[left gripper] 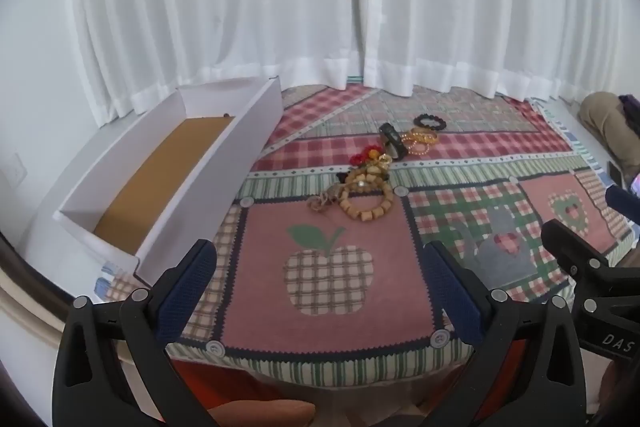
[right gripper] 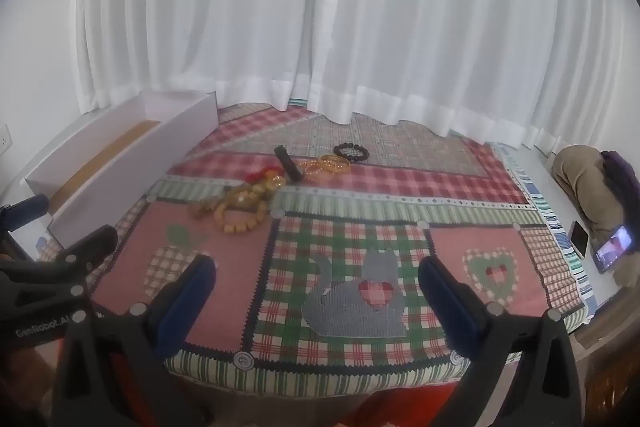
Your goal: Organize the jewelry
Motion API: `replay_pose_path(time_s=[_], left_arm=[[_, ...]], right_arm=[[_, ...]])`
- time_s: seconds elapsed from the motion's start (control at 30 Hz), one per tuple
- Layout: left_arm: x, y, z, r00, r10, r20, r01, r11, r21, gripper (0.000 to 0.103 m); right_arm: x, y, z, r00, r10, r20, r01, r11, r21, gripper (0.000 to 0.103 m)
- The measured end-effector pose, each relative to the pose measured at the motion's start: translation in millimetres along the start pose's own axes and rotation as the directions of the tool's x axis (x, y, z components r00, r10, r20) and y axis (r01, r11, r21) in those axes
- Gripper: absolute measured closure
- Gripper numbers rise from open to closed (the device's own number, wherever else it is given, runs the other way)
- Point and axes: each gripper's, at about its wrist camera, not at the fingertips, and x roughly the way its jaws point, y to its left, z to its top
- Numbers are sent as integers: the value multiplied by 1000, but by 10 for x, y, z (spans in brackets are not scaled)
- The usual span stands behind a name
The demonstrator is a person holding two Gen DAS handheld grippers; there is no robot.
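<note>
A pile of jewelry lies on the patchwork cloth: a tan wooden bead bracelet (left gripper: 366,205) (right gripper: 242,218), gold bangles (left gripper: 420,139) (right gripper: 334,163), a black bead bracelet (left gripper: 430,123) (right gripper: 351,151), a black band (left gripper: 394,141) (right gripper: 288,165) and red and yellow pieces (left gripper: 362,157) (right gripper: 266,179). A long white box with a brown floor (left gripper: 172,183) (right gripper: 120,163) stands open at the left. My left gripper (left gripper: 320,283) is open and empty above the apple patch. My right gripper (right gripper: 316,287) is open and empty above the cat patch. Both are short of the pile.
White curtains (left gripper: 320,7) hang behind the table. The patchwork cloth (right gripper: 400,187) covers the table. At the far right lie a tan bundle (right gripper: 584,179), a phone (right gripper: 580,239) and a lit phone screen (right gripper: 614,247). The table's front edge is just below the grippers.
</note>
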Motion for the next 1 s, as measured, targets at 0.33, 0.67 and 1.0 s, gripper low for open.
replay_pose_path(time_s=[0.33, 0.67, 1.0], left_arm=[[-19, -31, -1, 1000, -10, 2, 9, 1000, 8, 0], [-6, 37, -9, 1000, -13, -4, 13, 1000, 1, 0], [-7, 26, -6, 1000, -11, -3, 11, 1000, 4, 0]], right_arm=[[35, -51, 15, 1000, -5, 14, 5, 1000, -9, 0], [-8, -29, -40, 1000, -4, 0, 4, 1000, 4, 0], [-15, -24, -37, 1000, -3, -1, 3, 1000, 6, 0]])
